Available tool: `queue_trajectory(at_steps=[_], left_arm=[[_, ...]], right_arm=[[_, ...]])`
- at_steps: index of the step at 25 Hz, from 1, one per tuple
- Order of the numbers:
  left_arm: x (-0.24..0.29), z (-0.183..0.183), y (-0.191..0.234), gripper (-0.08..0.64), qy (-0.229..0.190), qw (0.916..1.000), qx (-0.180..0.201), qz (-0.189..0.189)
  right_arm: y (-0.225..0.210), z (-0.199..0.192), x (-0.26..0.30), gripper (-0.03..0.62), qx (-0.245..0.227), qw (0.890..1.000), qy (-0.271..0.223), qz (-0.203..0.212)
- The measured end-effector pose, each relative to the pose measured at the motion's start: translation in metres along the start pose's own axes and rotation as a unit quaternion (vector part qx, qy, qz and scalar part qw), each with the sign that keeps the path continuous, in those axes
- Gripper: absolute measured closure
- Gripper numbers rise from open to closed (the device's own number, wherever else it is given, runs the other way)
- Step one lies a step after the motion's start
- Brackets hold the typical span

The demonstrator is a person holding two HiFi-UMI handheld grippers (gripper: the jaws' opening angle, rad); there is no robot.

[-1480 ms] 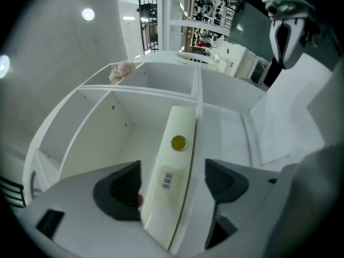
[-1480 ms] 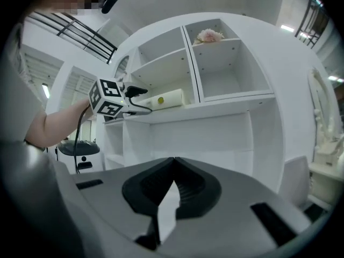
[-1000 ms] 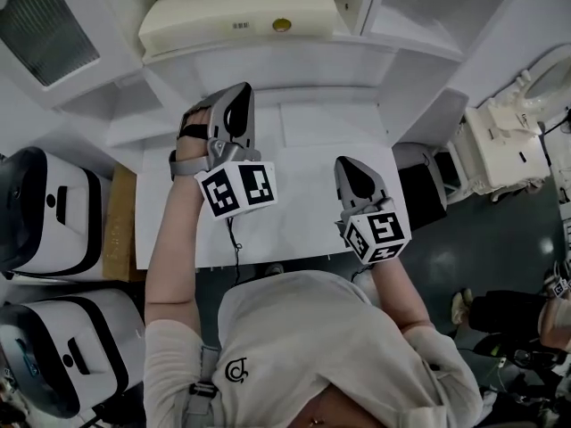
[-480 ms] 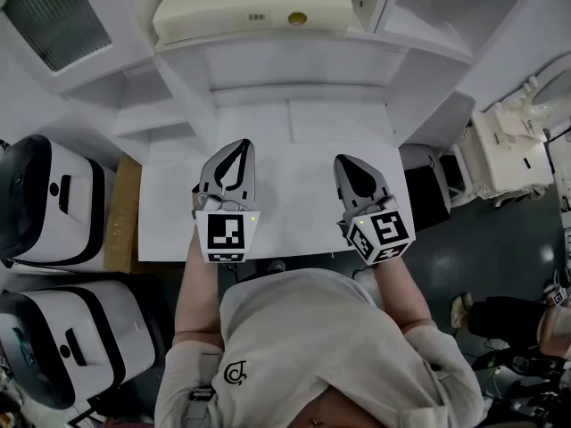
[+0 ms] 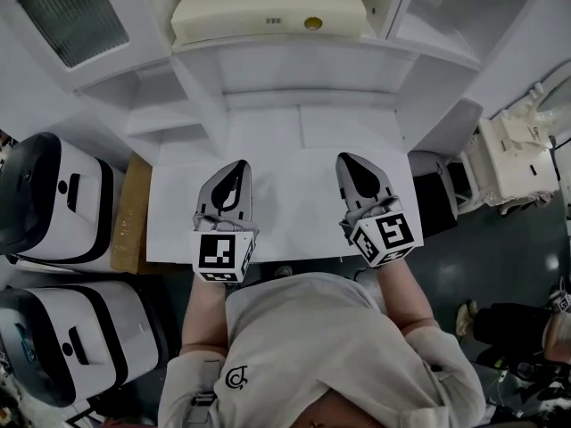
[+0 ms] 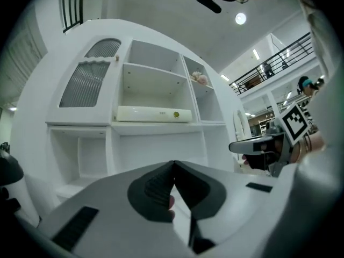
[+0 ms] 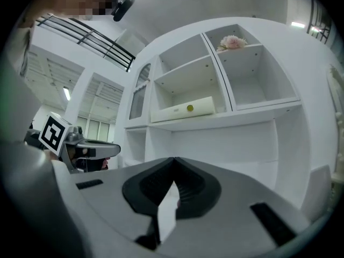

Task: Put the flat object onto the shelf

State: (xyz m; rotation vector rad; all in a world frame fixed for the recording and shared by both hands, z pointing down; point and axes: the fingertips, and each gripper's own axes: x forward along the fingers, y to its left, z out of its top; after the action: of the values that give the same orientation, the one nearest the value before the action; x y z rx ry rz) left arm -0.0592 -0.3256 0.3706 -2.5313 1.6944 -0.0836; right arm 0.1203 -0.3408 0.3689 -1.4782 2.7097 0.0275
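The flat object, a long cream-coloured slab (image 5: 272,12) with a small yellow disc on it, lies on a shelf of the white shelf unit (image 5: 294,65). The slab (image 6: 153,114) shows in the left gripper view and also in the right gripper view (image 7: 183,109), resting flat in the middle compartment. My left gripper (image 5: 238,164) hovers over the white table (image 5: 294,194) near its front edge, shut and empty. My right gripper (image 5: 346,158) is beside it at the same depth, also shut with nothing held. Both point towards the shelf, well short of it.
Two white-and-black machines (image 5: 53,203) (image 5: 62,346) stand left of the table, with a wooden board (image 5: 134,212) between them and the table. A white fixture (image 5: 513,159) is at the right. A pink flower (image 7: 232,42) sits in an upper right compartment.
My left gripper has drawn back from the shelf towards the person and now sits level with the right one. The right gripper has barely moved.
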Motion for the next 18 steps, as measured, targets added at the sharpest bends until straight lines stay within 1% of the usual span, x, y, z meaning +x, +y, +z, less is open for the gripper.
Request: queue_trajectory(at_steps=[4,7,10,13,15,18], left_arm=[[-0.002,0.003,0.007,0.548,-0.007,0.9999,0.009,-0.010],[-0.002,0.007,0.014,0.548,-0.015,0.9998,0.000,-0.016],[-0.002,0.005,0.022,0.548,-0.013,0.9996,-0.007,-0.024],[-0.002,0.004,0.031,0.548,-0.015,0.9994,-0.010,-0.030],[0.000,0.004,0.036,0.548,-0.017,0.9993,-0.004,-0.032],[0.001,0.007,0.045,0.548,-0.026,0.9993,0.022,-0.016]], right_arm=[[0.014,0.000,0.009,0.588,-0.021,1.000,0.000,0.007],[0.024,0.006,0.015,0.586,-0.040,0.999,-0.009,0.013],[0.031,0.009,0.021,0.586,-0.054,0.998,-0.017,0.010],[0.035,0.007,0.026,0.586,-0.054,0.998,-0.020,0.005],[0.035,0.005,0.030,0.586,-0.052,0.998,-0.019,0.002],[0.037,0.005,0.034,0.586,-0.050,0.999,-0.015,-0.004]])
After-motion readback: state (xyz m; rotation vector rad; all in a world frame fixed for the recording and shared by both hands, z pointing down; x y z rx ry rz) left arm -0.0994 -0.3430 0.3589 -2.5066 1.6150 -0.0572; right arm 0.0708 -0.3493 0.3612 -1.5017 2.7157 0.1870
